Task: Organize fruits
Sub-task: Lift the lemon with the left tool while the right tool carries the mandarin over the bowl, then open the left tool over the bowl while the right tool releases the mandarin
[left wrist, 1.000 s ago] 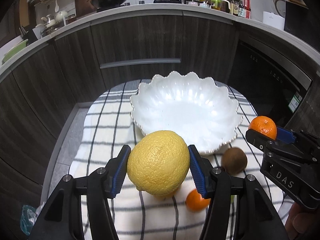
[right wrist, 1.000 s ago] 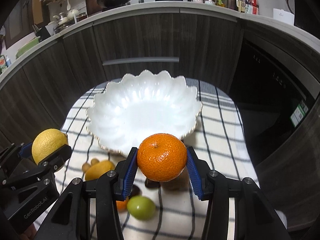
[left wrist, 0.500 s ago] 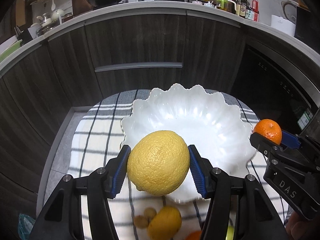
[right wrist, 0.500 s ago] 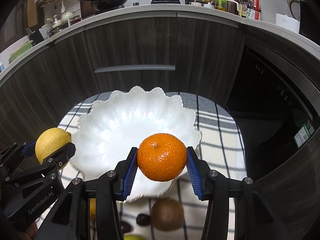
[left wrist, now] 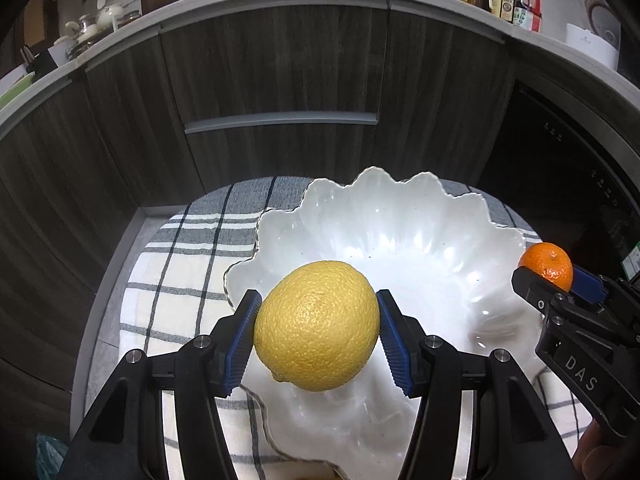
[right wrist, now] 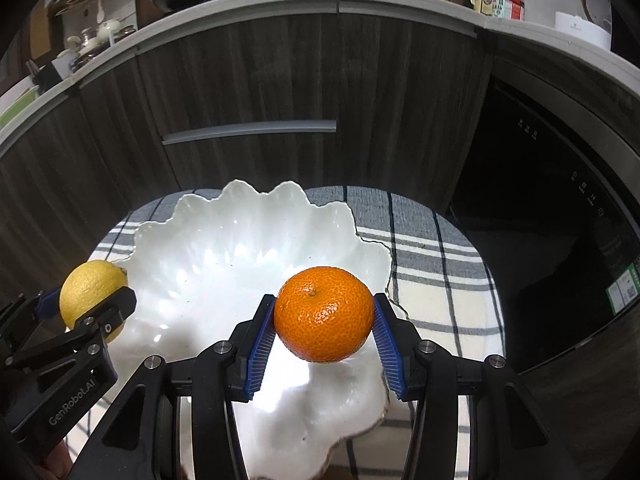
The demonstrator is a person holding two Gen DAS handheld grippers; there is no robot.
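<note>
My left gripper (left wrist: 318, 332) is shut on a large yellow lemon (left wrist: 317, 325) and holds it above the left part of the white scalloped bowl (left wrist: 420, 216). My right gripper (right wrist: 324, 326) is shut on an orange mandarin (right wrist: 324, 314) and holds it above the right part of the same bowl (right wrist: 224, 232). The bowl holds no fruit. In the left wrist view the right gripper (left wrist: 550, 276) with the mandarin (left wrist: 546, 264) shows at the right. In the right wrist view the left gripper (right wrist: 86, 304) with the lemon (right wrist: 86, 292) shows at the left.
The bowl stands on a checked white and grey cloth (left wrist: 180, 276) that covers a small table. Dark wood cabinets (left wrist: 280, 80) with a handle stand behind it, and a dark oven front (right wrist: 560, 200) is at the right. The other fruits are hidden below the grippers.
Both grippers have moved forward over the bowl with their fruits. The kiwi, small orange and other loose fruits on the cloth have dropped out of view below.
</note>
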